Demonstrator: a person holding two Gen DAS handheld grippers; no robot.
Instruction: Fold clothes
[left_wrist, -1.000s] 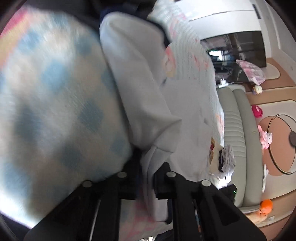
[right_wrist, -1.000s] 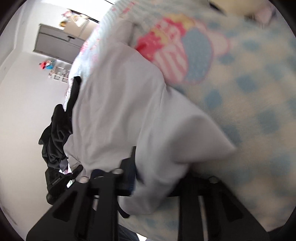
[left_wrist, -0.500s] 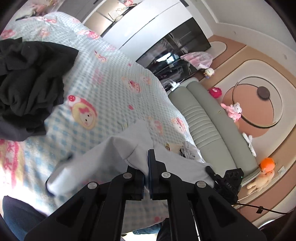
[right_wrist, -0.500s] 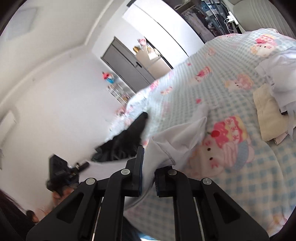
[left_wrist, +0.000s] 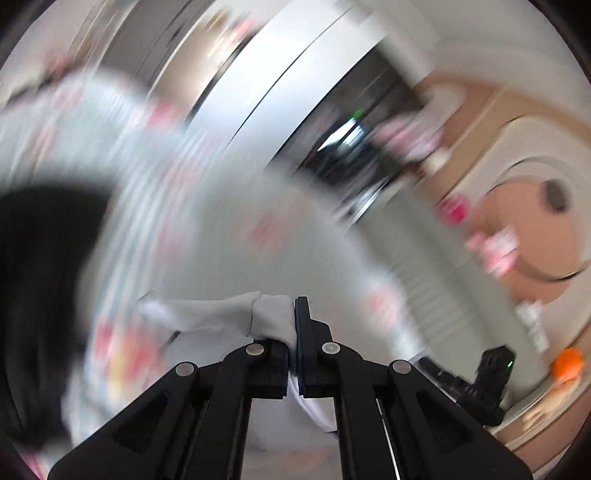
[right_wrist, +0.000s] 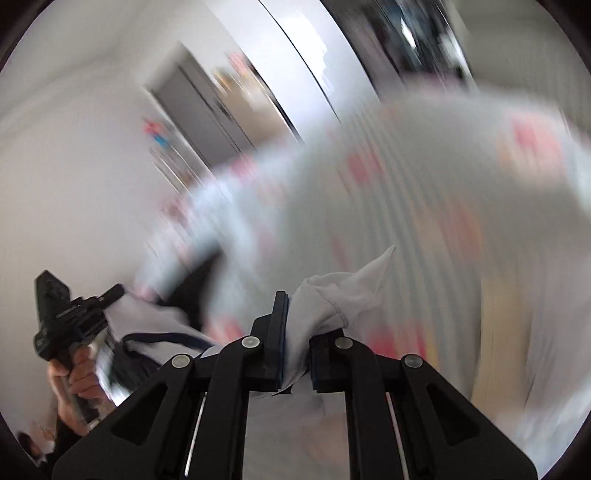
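Both claws swung upward; left claw (left_wrist: 291, 332), right claw (right_wrist: 297, 332) still clamp white garment (right_wrist: 343, 295)

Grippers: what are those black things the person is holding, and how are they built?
Each gripper, left and right, is matte black: angular linkage bars joined by round silver pivot pins, ending in two flat fingers with a thin blue pad edge. In the right wrist view, the left one has a blocky black head on a shiny silver handle.

The right gripper (right_wrist: 295, 332) is pinching a bunched white garment (right_wrist: 332, 295) above a blurred patterned bedspread (right_wrist: 424, 206), while a hand (right_wrist: 79, 384) is gripping the left gripper (right_wrist: 66, 317).
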